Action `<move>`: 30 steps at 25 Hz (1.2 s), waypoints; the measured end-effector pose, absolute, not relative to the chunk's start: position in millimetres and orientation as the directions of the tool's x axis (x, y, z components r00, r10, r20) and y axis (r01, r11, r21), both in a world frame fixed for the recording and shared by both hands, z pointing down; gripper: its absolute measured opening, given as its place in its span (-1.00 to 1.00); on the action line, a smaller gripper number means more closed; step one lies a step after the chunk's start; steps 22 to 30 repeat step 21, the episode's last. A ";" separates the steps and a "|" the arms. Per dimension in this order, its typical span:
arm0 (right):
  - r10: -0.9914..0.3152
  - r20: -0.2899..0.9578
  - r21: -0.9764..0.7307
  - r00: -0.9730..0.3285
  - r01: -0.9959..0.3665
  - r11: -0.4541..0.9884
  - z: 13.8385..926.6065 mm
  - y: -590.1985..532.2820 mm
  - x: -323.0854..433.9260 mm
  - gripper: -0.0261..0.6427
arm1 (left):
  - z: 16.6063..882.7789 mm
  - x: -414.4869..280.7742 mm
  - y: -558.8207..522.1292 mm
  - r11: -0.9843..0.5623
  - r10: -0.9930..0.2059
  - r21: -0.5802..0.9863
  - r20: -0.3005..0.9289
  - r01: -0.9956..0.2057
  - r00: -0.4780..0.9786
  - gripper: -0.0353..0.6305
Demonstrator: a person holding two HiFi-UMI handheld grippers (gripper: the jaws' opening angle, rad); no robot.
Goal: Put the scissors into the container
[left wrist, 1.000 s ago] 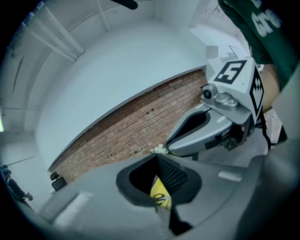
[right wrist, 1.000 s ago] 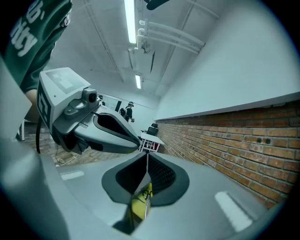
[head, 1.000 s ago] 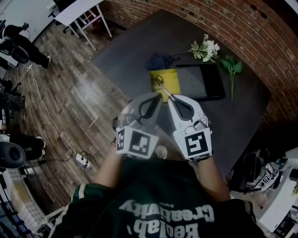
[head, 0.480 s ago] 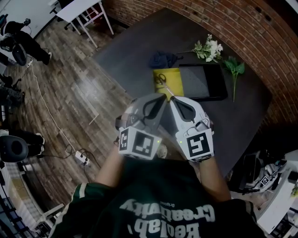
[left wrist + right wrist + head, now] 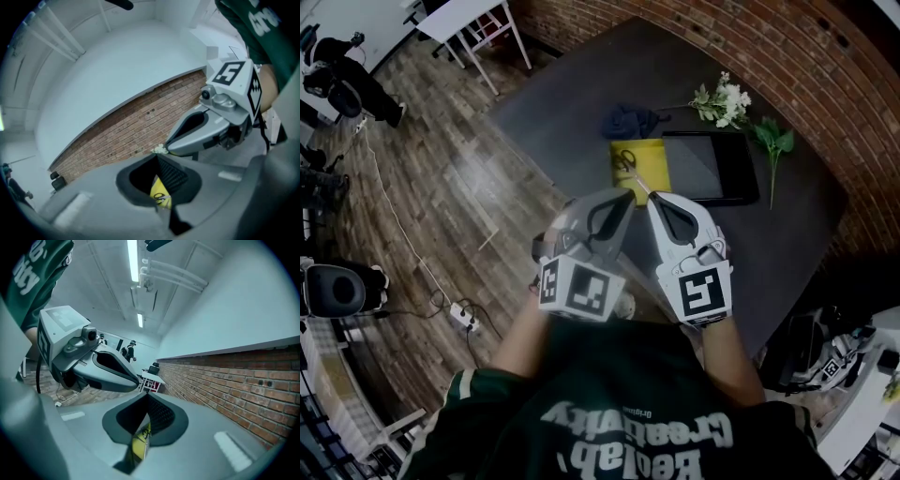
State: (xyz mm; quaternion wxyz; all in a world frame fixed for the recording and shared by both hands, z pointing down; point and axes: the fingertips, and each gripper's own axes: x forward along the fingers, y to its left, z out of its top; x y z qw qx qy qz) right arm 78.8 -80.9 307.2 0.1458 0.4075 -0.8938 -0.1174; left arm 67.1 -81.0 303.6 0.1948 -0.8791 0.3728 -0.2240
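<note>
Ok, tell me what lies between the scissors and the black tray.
Only bare yellow sheet, on which the scissors lie; the head view shows it.

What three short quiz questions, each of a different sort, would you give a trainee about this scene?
1. Choose one. The scissors lie on: A the yellow rectangle; B the cloth; C the flowers.
2. Fill in. The jaws of the right gripper are ___.
3. True or false: the right gripper holds the scissors.
Key: 1 A; 2 shut; 3 false.
</note>
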 end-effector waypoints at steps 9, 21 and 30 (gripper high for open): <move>-0.755 0.166 0.333 -0.635 -0.684 0.649 305.8 -80.9 79.7 -0.91 | 302.4 70.4 -83.1 -0.644 -0.745 -0.511 0.248 -0.570 0.619 -0.89; -0.764 0.164 0.341 -0.624 -0.690 0.638 304.3 -82.5 87.3 -0.91 | 300.8 76.5 -84.9 -0.644 -0.744 -0.514 0.250 -0.566 0.620 -0.89; -0.764 0.164 0.341 -0.624 -0.690 0.638 304.3 -82.5 87.3 -0.91 | 300.8 76.5 -84.9 -0.644 -0.744 -0.514 0.250 -0.566 0.620 -0.89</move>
